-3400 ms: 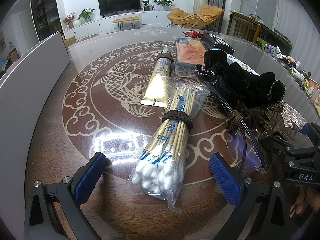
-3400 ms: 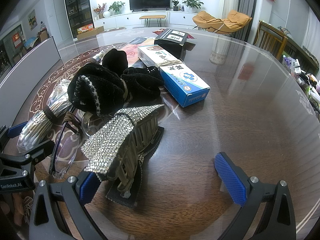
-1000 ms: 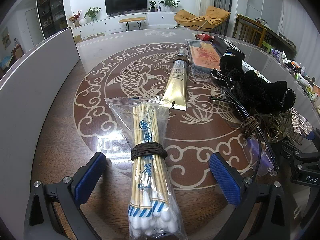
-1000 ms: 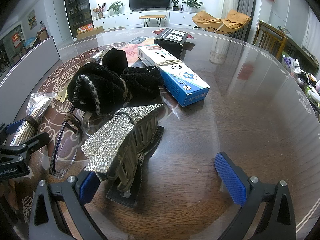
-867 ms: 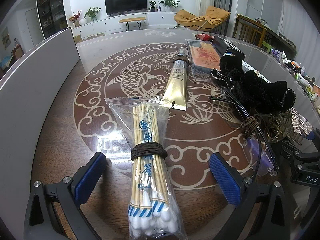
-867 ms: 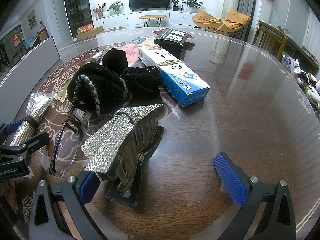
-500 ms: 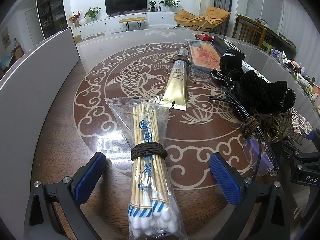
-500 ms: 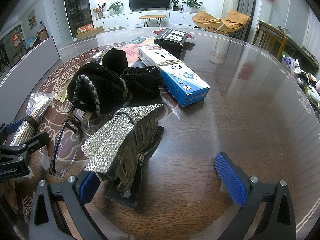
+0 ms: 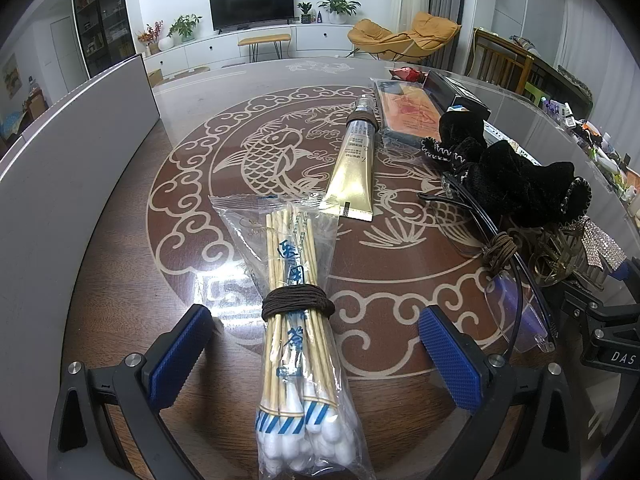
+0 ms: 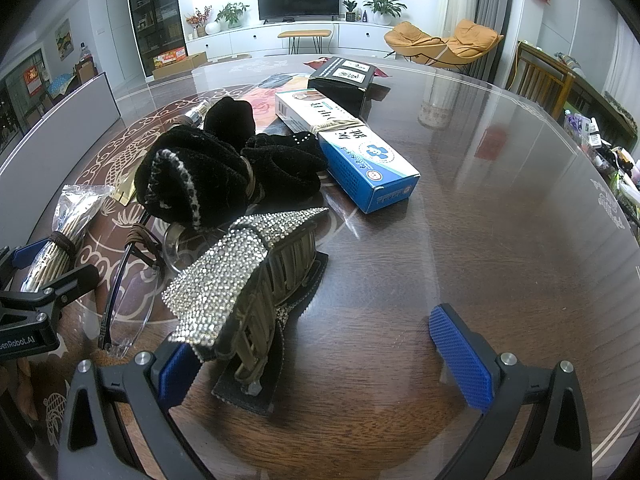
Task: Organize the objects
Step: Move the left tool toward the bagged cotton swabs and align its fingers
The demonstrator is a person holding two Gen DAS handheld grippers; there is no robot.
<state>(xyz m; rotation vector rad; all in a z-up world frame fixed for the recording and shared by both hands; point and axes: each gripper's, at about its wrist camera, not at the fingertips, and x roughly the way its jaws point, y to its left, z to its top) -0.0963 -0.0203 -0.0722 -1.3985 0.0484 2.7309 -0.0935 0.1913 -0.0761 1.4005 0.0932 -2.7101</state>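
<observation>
swab pack light, slick crinkly bag, sticks stiff | grab at cord wrap mid-bundle | L gripper jaws wide, straddling pack | R gripper jaws wide, empty

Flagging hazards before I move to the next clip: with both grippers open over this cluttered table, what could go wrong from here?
The open left gripper straddles the cotton swab pack; its loose, slippery bag could slide out of a pinch, or the thin sticks might snap.

The glasses lie near that gripper's right finger; a sideways move could knock or scratch them.

The rhinestone hair clip sits against the open right gripper's left finger, so closing may tip it.
</observation>
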